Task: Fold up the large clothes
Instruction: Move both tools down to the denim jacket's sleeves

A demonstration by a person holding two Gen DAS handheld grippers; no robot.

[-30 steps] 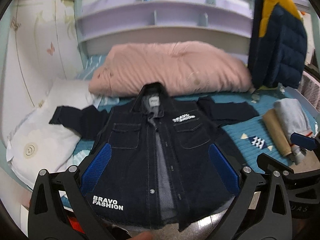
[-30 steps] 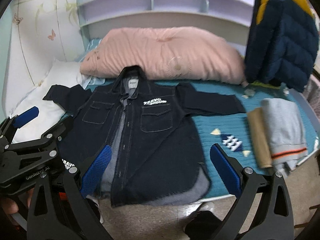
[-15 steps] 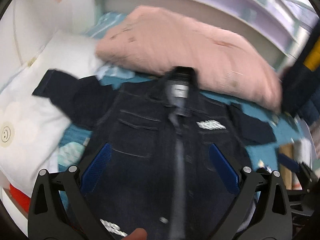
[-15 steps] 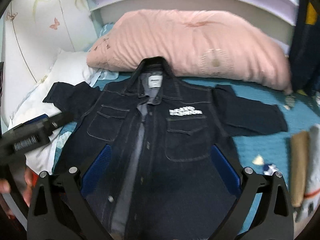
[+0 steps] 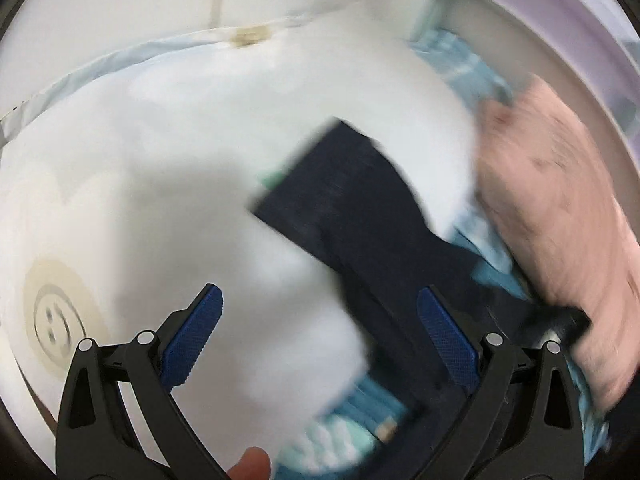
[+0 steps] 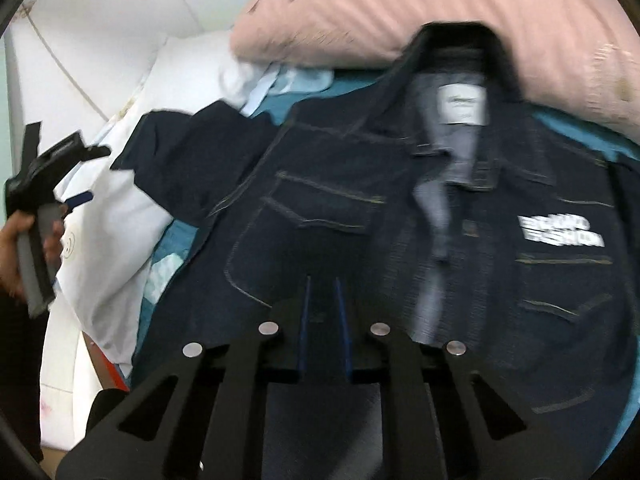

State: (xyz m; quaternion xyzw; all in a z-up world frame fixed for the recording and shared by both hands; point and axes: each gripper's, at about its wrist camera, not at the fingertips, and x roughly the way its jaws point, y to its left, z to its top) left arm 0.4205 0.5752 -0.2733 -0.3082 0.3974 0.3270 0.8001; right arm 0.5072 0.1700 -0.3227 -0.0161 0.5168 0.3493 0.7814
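Hovering: left gripper [image 5: 318, 334] jaws spread by sleeve [image 5: 352, 208] (blurred); right gripper [image 6: 322, 320] nearly closed over jacket [image 6: 400, 260]

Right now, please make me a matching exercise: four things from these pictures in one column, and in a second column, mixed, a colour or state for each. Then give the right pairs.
Things:
1. left gripper
2. right gripper
3. denim jacket
4. big pillow

Colour or state:
A. pink, at the head of the bed
B. jaws nearly shut over the jacket front
C. dark blue, spread flat, white print on the chest
D. jaws wide open, pointed at the sleeve lying on white bedding

Pairs: 1-D, 2-B, 3-C, 4-A
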